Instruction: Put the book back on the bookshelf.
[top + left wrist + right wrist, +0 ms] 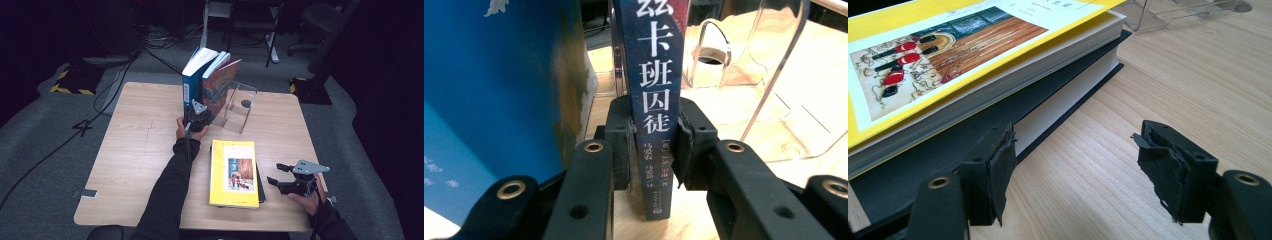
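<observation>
Standing at the far middle of the table [130, 150], a blue book [192, 75] leans upright, and just to its right the left gripper [655, 145] is clamped on the lower spine of a dark book [655, 100] with white characters. Both pads press flat against its two covers, low near the foot, with the spine facing the camera between them. That book looks stiff and fairly slim, so I judge a low grip will hold it but let the top sway; it may tip toward the clear stand [239, 107] beside it. Further right, nearer the person, a yellow book [234, 172] lies flat on top of a black book [1063, 95]. Both seem thick and heavy, with smooth covers that could slide on each other; the long edge is probably the best place to take hold. The right gripper [1073, 165] hovers with its jaws wide apart just beside that stack, its left pad near the black book's edge, touching nothing.
</observation>
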The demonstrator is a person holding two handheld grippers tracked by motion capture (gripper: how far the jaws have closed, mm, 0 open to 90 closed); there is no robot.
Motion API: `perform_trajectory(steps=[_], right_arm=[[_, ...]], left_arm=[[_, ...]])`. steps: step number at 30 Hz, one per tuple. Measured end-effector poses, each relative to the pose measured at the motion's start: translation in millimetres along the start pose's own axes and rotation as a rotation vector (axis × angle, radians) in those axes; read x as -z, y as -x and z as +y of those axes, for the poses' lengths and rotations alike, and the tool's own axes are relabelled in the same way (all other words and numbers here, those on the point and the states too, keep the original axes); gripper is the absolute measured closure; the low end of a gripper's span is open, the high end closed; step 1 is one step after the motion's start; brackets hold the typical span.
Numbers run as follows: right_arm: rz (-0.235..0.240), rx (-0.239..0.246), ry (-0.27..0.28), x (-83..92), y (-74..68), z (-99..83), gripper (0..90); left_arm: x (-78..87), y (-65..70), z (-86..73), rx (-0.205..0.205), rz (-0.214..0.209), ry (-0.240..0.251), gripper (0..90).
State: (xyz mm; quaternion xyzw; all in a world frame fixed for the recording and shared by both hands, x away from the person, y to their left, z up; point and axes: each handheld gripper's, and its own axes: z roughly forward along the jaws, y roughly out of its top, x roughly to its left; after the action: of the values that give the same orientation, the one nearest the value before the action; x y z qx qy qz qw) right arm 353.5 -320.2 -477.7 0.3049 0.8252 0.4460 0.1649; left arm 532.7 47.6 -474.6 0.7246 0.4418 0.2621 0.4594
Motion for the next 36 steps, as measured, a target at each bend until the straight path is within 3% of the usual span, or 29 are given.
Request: perform_trajectory(steps=[5,13,20,28,36], right_arm=[[-0.001,0.0,0.001,0.7,0.2,0.2,31.8],[-0.012,0.004,-0.003,3.1,0.3,1.7,31.8],[-0.009,0.01,-0.003,4.8,-0.9,3.6,31.5],[-0.007,0.013,-0.012,5.8,-2.6,6.2,30.6],[0.008,0.009,-0.016,5.9,-4.9,7.6,29.3]], left_arm=[[0.1,-1.0,-0.2,0.003,-0.017,-0.003,69.8],[11.8,-1.8,-7.4,-0.043,-0.045,-0.05,59.7],[35.4,-2.5,-16.2,-0.112,-0.094,-0.099,54.1],[67.3,1.8,-29.9,-0.244,-0.16,-0.166,47.3],[94.8,3.8,-43.6,-0.301,-0.213,-0.2,44.9]])
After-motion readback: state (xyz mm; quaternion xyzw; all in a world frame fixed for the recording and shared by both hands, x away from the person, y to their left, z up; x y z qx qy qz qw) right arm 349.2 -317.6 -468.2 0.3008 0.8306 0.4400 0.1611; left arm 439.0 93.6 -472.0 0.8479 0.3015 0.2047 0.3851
